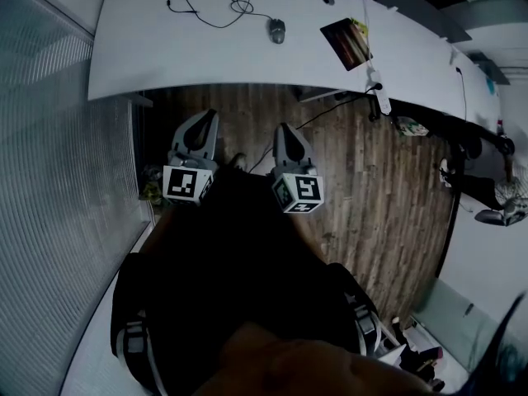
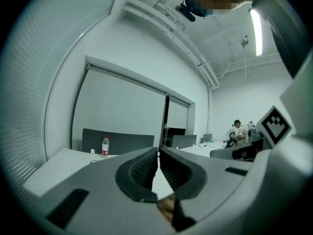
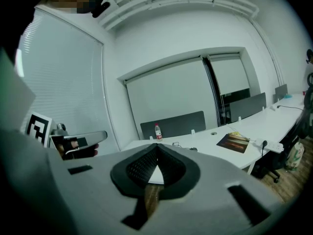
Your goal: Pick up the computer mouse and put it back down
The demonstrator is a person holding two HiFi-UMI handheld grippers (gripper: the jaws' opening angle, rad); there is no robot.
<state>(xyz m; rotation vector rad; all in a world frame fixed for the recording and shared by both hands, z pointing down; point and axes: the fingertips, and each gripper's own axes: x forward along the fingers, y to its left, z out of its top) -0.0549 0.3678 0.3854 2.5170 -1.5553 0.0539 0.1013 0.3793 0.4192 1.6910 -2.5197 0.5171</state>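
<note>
Long and white, the curved office desk (image 1: 165, 56) carries the computer mouse (image 1: 277, 30) near its far edge, roughly ahead of the person and well apart from both grippers. The mouse is small in the head view, but it looks like a dark, rounded plastic shell. By that look it should be light and rigid, with a smooth top that a pad could slide off. The surest hold is probably across its two narrow flanks near the middle, squeezed gently and not on the domed back. Its long axis runs roughly toward and away from the person. The cable (image 1: 216, 21) appears to leave the far end, so the nose likely points to the desk's far edge and the tail toward the person. That cable loops off to the left in loose coils and would add a slight drag to a lift. To the right of the mouse lies a dark picture-covered magazine (image 1: 348, 42), and a power strip (image 1: 378, 87) hangs at the near edge. The left gripper (image 1: 206, 115) and right gripper (image 1: 282, 128) hover side by side over the wooden floor (image 1: 371, 188), short of the desk. Each has its jaws closed together on nothing, so they would need to open before any grasp
</note>
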